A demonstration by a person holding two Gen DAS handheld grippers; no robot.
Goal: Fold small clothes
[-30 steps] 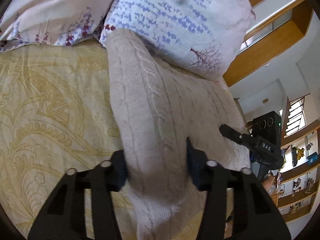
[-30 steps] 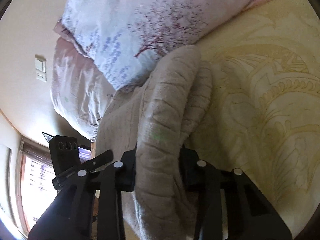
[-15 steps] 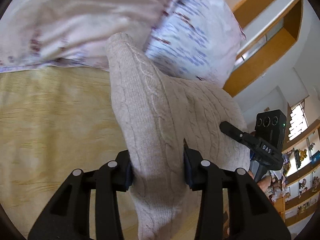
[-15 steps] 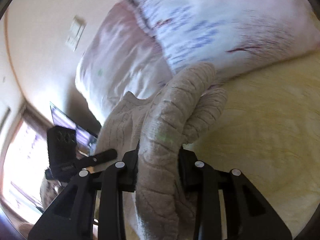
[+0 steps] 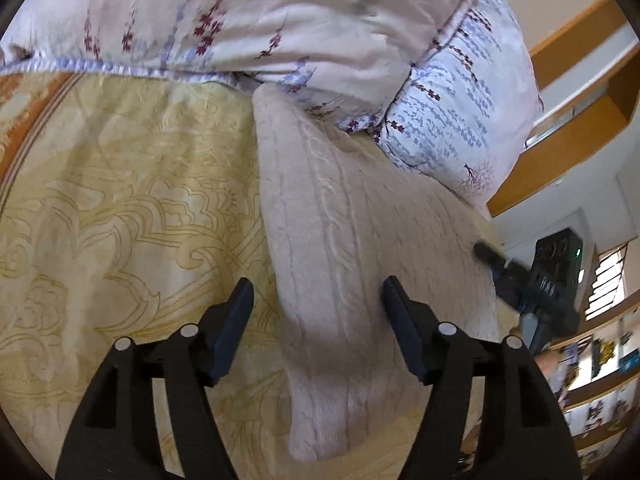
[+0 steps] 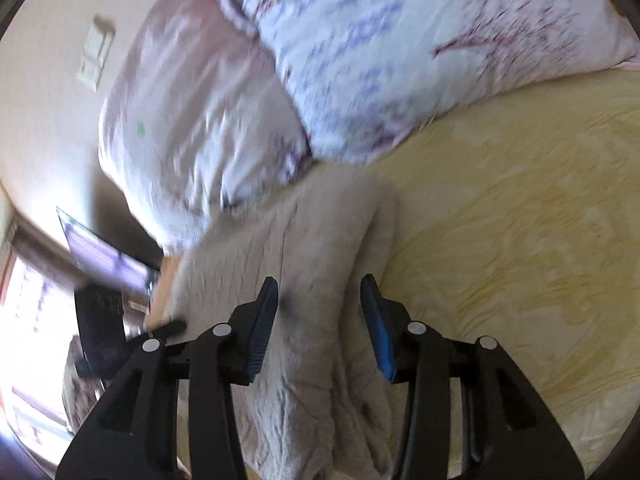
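Observation:
A beige cable-knit sweater (image 5: 344, 240) lies folded lengthwise on the yellow patterned bedspread (image 5: 120, 200), its far end against the pillows. My left gripper (image 5: 318, 300) straddles the near part of the sweater. Its jaws are opening and the pads stand clear of the knit. In the right wrist view the sweater (image 6: 304, 248) runs between the fingers of my right gripper (image 6: 320, 292). Those jaws are opening too, and the blue pads no longer pinch the fold. The right gripper (image 5: 532, 280) shows at the sweater's right edge in the left wrist view.
Two floral pillows (image 5: 280, 20) (image 6: 400, 40) lie just beyond the sweater. A wall switch (image 6: 94, 56) and a dark screen (image 6: 104, 252) sit to the left in the right wrist view. Wooden shelves (image 5: 592, 360) stand to the right of the bed.
Both grippers were shut on folds of the sweater; now both have spread and let the knit drop flat onto the bedspread. Both hands have moved along the bed near the pillows.

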